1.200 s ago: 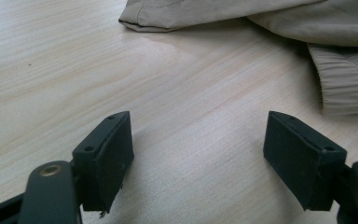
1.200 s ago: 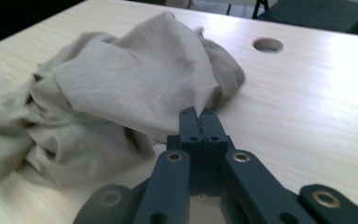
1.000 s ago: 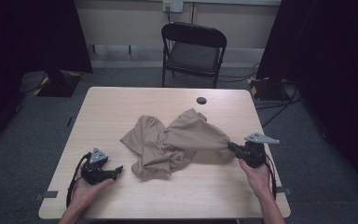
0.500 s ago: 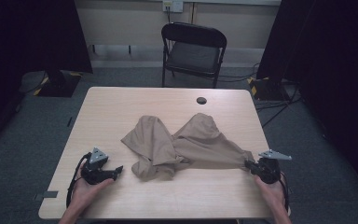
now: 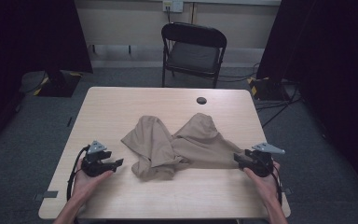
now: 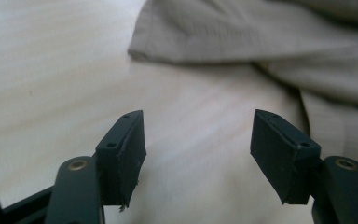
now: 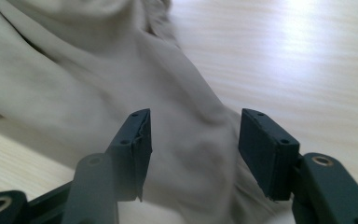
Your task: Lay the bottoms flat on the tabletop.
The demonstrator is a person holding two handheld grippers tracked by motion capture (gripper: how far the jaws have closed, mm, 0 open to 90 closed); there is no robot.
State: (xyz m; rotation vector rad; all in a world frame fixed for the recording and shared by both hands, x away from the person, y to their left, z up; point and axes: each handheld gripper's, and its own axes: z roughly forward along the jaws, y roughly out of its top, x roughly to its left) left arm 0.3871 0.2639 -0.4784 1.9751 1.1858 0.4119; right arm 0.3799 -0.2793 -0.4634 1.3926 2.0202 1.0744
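Nearest the person, both hands rest low at the desk front edge. The right claw has just been opening, its jaws now parted with a drawn-out corner of the tan cloth lying loose between them (released, not pinched). The left claw, empty, has been narrowing slightly just short of the cloth's near edge. Farther out, the cloth lies rumpled mid-desk; spreading looks barely begun.
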